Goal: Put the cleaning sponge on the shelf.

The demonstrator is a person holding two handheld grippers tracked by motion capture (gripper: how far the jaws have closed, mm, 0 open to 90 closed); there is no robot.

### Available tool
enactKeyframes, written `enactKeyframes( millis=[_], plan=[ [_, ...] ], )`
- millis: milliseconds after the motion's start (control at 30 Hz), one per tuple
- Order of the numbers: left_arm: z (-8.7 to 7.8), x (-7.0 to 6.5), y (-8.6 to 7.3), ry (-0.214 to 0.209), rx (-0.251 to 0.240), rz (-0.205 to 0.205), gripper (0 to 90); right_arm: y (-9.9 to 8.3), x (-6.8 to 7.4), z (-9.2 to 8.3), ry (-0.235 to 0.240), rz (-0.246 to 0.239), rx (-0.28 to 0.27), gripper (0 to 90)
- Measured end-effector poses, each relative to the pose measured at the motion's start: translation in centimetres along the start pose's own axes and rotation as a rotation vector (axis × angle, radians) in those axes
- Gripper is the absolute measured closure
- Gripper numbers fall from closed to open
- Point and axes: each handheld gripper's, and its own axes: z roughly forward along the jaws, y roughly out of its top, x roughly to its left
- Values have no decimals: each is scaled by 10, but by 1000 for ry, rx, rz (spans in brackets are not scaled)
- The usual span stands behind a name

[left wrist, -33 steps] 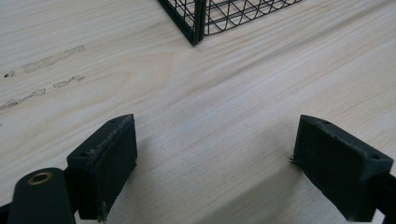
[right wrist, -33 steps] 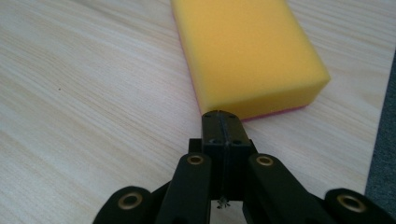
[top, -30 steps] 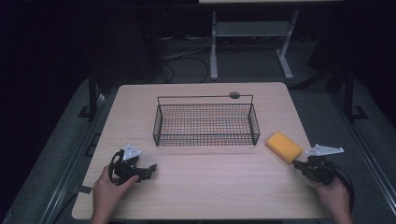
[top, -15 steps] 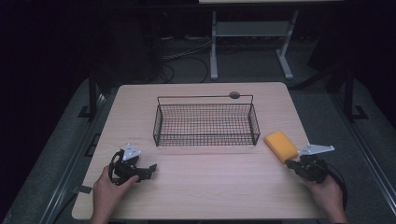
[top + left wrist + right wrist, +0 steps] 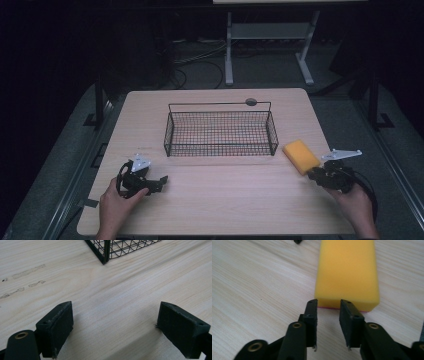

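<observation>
Yellow sponge (image 5: 347, 272) lay near the bench's (image 5: 225, 200) right edge; the right gripper's (image 5: 327, 307) fingers had just been parted slightly, gripping nothing, apparently for grasping it. The left gripper (image 5: 115, 322) was held wide open, empty.

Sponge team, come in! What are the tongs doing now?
Right tongs just opening, nothing gripped, tips at yellow sponge near end. Left tongs open, idle. Wire basket beside sponge; path unobstructed.

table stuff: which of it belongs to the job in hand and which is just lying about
In the job:
- yellow sponge, lying flat just ahead of the right claw, whose jaws have just been opening, nothing between them
- wire basket, the likely drop spot

Lying about:
- left claw, open over bare table
- round grey grommet behind the basket
</observation>
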Motion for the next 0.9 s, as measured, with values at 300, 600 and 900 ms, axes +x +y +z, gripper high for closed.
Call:
enactKeyframes(
  millis=[300, 600, 900],
  plan=[
    [0, 0, 0, 0, -5, -6, 127, 5, -3, -2, -10, 17, 32, 452],
    [0, 0, 0, 0, -3, -4, 127, 12, -8, -2, -36, 26, 63, 263],
    [0, 0, 0, 1, -3, -2, 127, 24, -9, 2, -60, 3, 79, 131]
  ],
)
